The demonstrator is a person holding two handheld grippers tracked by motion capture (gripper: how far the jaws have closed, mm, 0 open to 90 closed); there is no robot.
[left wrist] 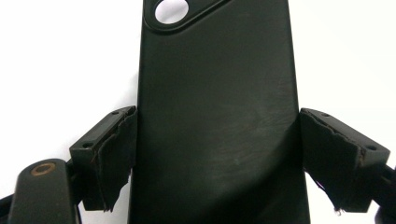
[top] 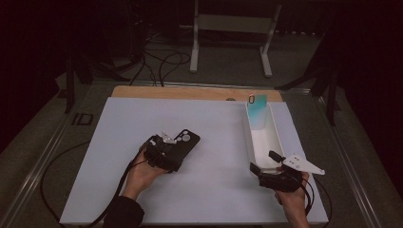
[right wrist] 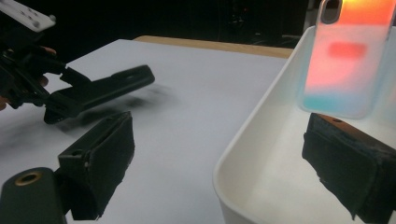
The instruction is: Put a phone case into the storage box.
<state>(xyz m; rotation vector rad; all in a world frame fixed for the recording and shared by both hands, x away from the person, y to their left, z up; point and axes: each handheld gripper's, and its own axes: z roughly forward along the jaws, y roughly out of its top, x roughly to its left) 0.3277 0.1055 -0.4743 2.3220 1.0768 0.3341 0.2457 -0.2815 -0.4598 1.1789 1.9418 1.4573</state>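
A black phone case [top: 187, 139] with a camera cutout is lifted a little off the white table, and my left gripper [top: 175, 153] is shut on its lower end. In the left gripper view both pads press the long sides of the black case [left wrist: 215, 84]. My right gripper [top: 264, 161] stands open at the near end of a narrow white tray [top: 278, 135]. One of its jaws is outside the tray's wall [right wrist: 261, 116] and the other inside. A translucent teal and orange phone case [right wrist: 348, 60] leans upright at the tray's far end [top: 257, 111].
The white table top [top: 214, 190] stretches between the two hands, with a wooden strip [top: 190, 91] along its far edge. Cables and white stand legs [top: 194, 52] lie on the floor beyond. A black cable [top: 121, 183] trails from the left gripper.
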